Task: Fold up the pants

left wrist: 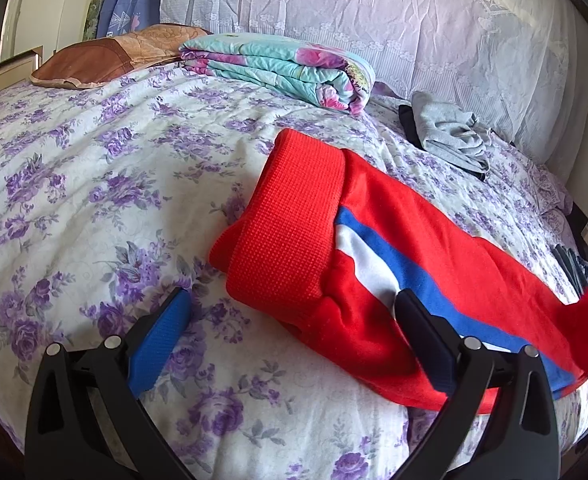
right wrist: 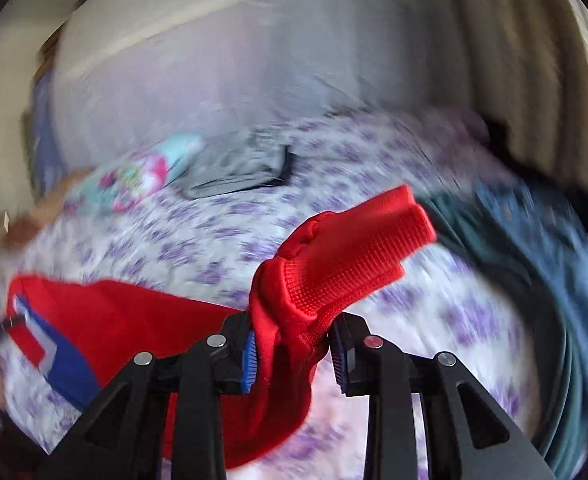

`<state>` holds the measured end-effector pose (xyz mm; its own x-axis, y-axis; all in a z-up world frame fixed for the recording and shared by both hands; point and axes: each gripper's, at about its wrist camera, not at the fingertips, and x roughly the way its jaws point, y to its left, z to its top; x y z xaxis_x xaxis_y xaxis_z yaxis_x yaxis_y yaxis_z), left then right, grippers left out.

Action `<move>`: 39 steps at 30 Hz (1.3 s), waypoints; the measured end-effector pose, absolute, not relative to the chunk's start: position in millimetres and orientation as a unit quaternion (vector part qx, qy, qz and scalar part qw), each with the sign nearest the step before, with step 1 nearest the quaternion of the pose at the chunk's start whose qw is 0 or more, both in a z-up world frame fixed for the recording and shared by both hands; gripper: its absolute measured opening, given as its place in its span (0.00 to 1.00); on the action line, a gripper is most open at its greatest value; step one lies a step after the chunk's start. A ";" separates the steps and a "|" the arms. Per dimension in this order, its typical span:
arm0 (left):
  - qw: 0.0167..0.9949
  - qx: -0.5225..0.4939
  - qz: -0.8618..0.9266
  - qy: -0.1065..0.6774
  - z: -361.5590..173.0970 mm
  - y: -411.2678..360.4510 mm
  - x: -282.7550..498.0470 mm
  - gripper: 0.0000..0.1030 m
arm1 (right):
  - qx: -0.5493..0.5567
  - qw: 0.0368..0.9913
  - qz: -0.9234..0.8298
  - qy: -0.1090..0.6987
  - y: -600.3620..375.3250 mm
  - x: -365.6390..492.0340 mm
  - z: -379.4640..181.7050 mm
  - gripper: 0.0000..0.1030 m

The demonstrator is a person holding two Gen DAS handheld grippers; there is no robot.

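Note:
Red pants (left wrist: 374, 248) with a blue and white side stripe lie on the flowered bedspread (left wrist: 94, 200), ribbed waistband toward the bed's middle. My left gripper (left wrist: 290, 300) is open and empty, its right finger resting over the pants near the stripe. In the blurred right wrist view, my right gripper (right wrist: 292, 354) is shut on the bunched ribbed cuff end of the pants (right wrist: 334, 256) and holds it lifted above the bed; the rest of the pants (right wrist: 114, 312) trails to the left.
A folded flowered quilt (left wrist: 286, 68) and a brown pillow (left wrist: 106, 56) lie at the head. Folded grey clothes (left wrist: 450, 136) lie behind the pants. A dark teal garment (right wrist: 534, 280) lies at the right bed edge. A lilac lace cover (left wrist: 414, 20) stands behind.

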<state>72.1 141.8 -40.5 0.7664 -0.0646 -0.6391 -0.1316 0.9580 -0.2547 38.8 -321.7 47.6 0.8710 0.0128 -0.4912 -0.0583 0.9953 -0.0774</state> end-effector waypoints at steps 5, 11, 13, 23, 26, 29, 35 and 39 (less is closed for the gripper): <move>0.929 -0.151 0.013 0.338 -41.2 143.0 70.7 0.96 | -0.281 0.924 0.096 0.240 -180.2 50.0 15.1 0.29; 0.929 -0.156 0.009 0.334 -42.1 144.0 68.3 0.96 | -0.417 0.861 0.134 0.259 -118.6 38.1 -32.0 0.57; 0.930 -0.159 0.007 0.333 -42.1 144.5 68.6 0.96 | -0.357 0.877 0.169 0.273 -132.2 30.5 -13.8 0.69; 0.930 -0.161 0.007 0.331 -43.6 145.4 66.8 0.96 | -0.121 0.938 0.131 0.298 -184.7 72.6 22.7 0.77; 0.930 -0.161 0.007 0.331 -43.7 145.0 66.9 0.96 | -0.136 0.896 0.153 0.394 -163.5 91.6 -24.7 0.77; 0.930 -0.160 0.007 0.332 -44.9 145.2 66.4 0.96 | -0.096 0.907 0.156 0.380 -175.0 88.0 -12.3 0.82; 0.923 -0.163 0.003 0.348 -45.7 147.4 70.9 0.96 | -0.125 0.900 0.185 0.374 -165.2 80.5 -12.0 0.94; 0.917 -0.168 -0.001 0.361 -43.7 147.0 73.5 0.96 | -0.120 0.893 0.207 0.381 -167.6 78.5 -20.7 0.97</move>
